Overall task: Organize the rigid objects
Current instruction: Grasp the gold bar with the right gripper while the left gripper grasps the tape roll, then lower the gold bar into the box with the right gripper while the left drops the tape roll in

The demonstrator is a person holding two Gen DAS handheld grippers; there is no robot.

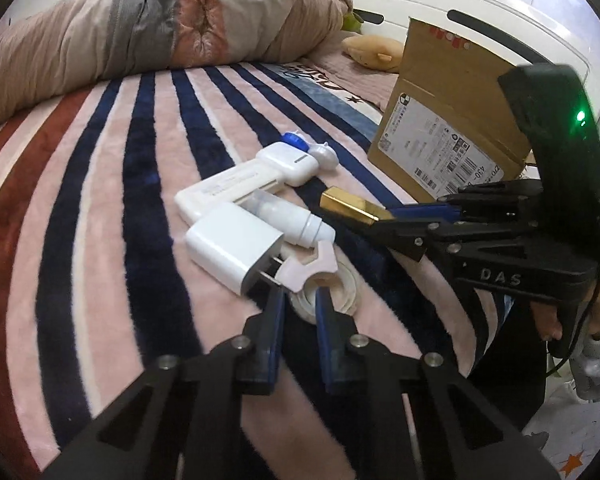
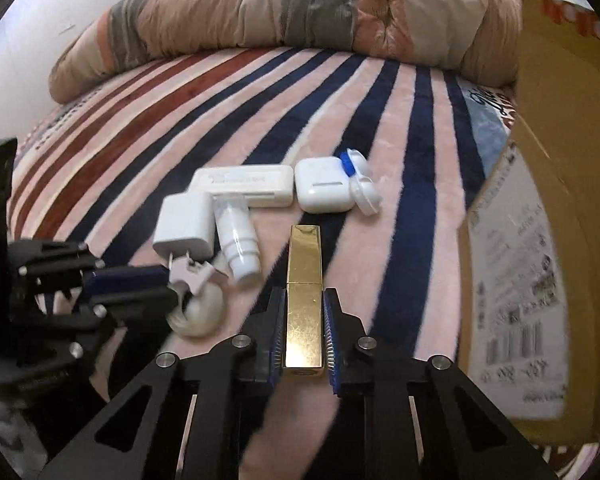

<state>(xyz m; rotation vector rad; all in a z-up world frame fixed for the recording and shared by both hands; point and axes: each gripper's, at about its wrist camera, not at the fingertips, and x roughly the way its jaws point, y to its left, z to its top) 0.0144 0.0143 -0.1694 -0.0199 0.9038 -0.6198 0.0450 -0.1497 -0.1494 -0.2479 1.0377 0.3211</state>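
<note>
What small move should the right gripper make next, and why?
Probably carry the gold bar toward the cardboard box: the right gripper is shut on it, and the box stands open just to its right.

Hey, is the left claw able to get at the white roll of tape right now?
Probably yes. The left claw is open with its tips straddling the tape roll; only the pink clip lies over its far edge.

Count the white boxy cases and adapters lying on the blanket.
3: the plug adapter nearest the left tongs, the long flat case behind it, and the earbud case to that one's right. Others may hide behind the cardboard box.
</note>
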